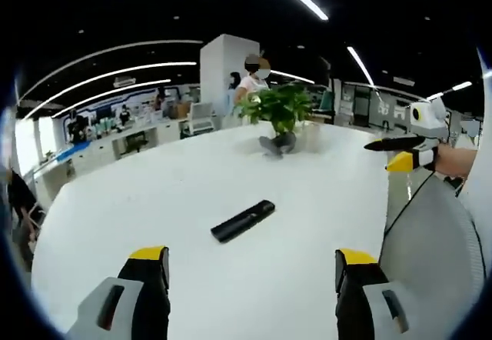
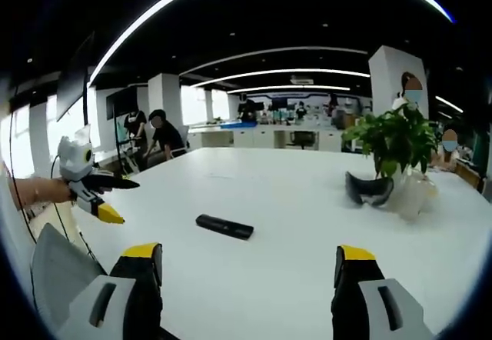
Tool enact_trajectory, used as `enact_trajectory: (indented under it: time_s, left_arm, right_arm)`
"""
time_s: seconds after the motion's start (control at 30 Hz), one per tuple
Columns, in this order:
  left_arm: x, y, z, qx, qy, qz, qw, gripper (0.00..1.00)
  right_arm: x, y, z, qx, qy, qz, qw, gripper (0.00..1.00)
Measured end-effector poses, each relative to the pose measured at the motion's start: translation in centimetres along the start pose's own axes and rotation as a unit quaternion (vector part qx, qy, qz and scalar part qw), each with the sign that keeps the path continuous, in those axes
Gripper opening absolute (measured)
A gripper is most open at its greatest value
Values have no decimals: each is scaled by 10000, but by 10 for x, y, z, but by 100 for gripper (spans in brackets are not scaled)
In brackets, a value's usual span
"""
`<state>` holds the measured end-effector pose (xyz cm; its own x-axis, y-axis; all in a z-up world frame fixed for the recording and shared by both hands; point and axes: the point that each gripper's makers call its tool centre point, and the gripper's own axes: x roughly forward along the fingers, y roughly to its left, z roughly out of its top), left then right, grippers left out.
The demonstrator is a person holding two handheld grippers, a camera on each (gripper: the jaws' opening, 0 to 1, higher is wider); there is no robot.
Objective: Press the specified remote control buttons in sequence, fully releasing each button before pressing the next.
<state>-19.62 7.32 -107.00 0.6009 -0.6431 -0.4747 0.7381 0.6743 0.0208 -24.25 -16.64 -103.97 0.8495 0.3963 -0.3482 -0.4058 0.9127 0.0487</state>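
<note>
I hold both grippers' fingers wide, well back from the remote on the tabletop, keeping it visible.

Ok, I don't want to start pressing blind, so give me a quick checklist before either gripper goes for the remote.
1. Remote lies flat on the white table: ok.
2. Button side up: cannot tell, too small.
3. Left gripper jaws apart, holding nothing: ok.
4. Right gripper jaws apart, holding nothing: ok.
5. Table bare around the remote; potted plant stands well apart: ok.
6. Either gripper touching the remote: not yet.
</note>
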Motion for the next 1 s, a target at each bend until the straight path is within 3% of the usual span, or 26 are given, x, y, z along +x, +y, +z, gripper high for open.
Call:
enact_trajectory:
  time_s: [0.13, 0.23, 0.43, 0.6, 0.7, 0.9, 1.0]
  left_arm:
    - [21, 4, -6, 607, 571, -316, 9960, 92]
    - [36, 5, -12, 693, 865, -614, 9919, 92]
    - [59, 13, -24, 1217, 1546, -948, 9759, 92]
    - [77, 17, -26, 1434, 1814, -1166, 9659, 91]
    - [87, 21, -30, 1629, 2039, -1284, 9568, 90]
    - [107, 24, -34, 1761, 2258, -1487, 9465, 90]
    - [116, 24, -36, 1870, 2363, -1590, 9402, 89]
  right_arm:
    - [1, -1, 0, 1, 22, 19, 10000, 91]
    - [2, -3, -1, -81, 71, -2, 9999, 91]
    - [2, -3, -4, -59, 95, -7, 9999, 90]
    - [3, -3, -6, -60, 134, -19, 9999, 90]
    - [3, -1, -7, -79, 146, -4, 9999, 90]
    - [4, -1, -9, -42, 162, -4, 9999, 89]
    - [4, 1, -9, -129, 140, 15, 9998, 82]
